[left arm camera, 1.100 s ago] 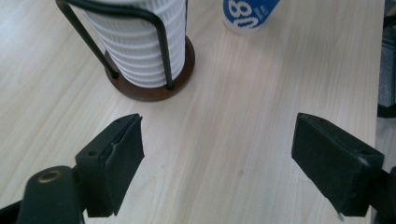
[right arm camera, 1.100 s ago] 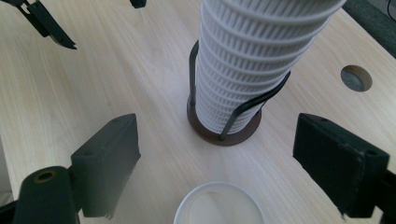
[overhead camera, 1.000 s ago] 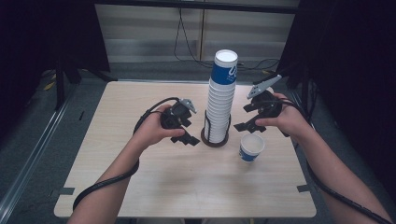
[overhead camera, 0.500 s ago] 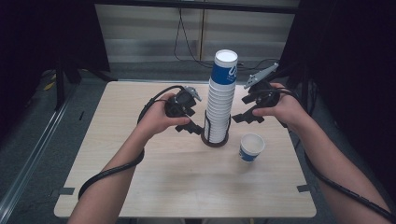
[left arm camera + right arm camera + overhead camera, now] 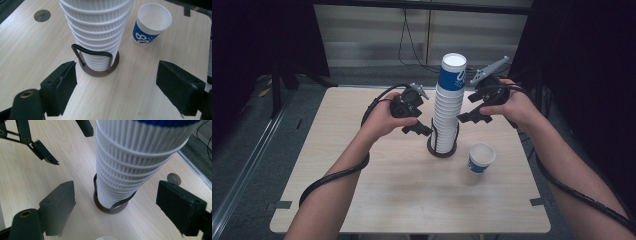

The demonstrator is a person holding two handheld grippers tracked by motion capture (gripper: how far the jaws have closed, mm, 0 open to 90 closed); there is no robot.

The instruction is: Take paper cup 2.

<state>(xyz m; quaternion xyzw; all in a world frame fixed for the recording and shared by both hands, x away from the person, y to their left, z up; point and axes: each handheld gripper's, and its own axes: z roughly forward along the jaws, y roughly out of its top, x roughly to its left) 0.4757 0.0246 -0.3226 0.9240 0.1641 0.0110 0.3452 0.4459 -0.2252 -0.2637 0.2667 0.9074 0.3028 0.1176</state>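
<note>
A tall stack of white ribbed paper cups (image 5: pixel 447 107), the top one blue-banded, stands in a dark round wire holder (image 5: pixel 442 149) at the table's middle. A single blue-and-white cup (image 5: pixel 481 158) stands upright to its right. My left gripper (image 5: pixel 421 125) hovers open just left of the stack, and my right gripper (image 5: pixel 468 107) hovers open just right of it. In the left gripper view the stack (image 5: pixel 96 32) and the single cup (image 5: pixel 152 22) lie beyond the wide jaws (image 5: pixel 117 75). In the right gripper view the stack (image 5: pixel 130 165) rises between and beyond the wide jaws (image 5: pixel 116 195).
The light wooden table (image 5: pixel 377 200) has a round cable hole (image 5: pixel 42 15) near the stack. Black curtains and a metal stand (image 5: pixel 277 75) border the table's left and right. Cables trail from both grippers along the forearms.
Both hands have risen beside the stack and drifted slightly away from the person. The jaws kept their width, and the cups stayed put.
</note>
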